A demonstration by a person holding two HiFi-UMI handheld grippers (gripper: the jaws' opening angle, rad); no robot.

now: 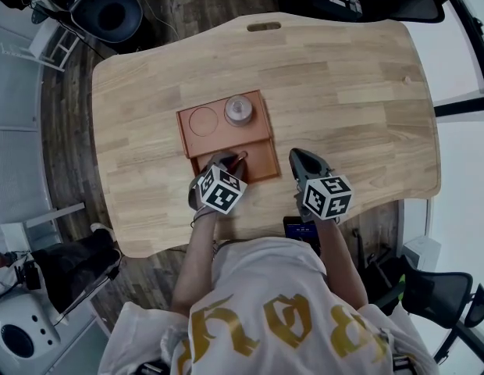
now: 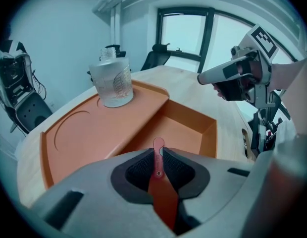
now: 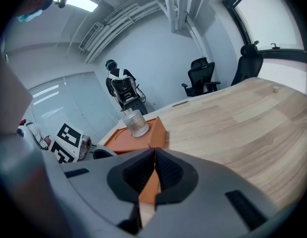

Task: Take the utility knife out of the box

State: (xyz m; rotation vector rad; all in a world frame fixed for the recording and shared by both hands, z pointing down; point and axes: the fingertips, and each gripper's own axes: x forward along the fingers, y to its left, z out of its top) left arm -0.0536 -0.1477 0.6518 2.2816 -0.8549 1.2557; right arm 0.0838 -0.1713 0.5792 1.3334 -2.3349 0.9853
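The left claw [image 2: 158, 155] clamps the slim red utility knife [image 2: 162, 185] over the open well of the orange box [image 2: 193, 128], apparently clear of its floor, where so narrow a hold could let it pivot and drop back, while the right claw [image 3: 154, 157] waits clenched and empty alongside.

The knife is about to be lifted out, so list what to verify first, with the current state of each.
1. Left gripper shut on the utility knife: ok.
2. Knife above the rim of the box: cannot tell; the left gripper is over the lower compartment.
3. Glass jar upright on the box's raised part, apart from the left gripper: ok.
4. Right gripper shut, empty, off to the box's side: ok.
5. Bare table beside the box for setting the knife down: ok.
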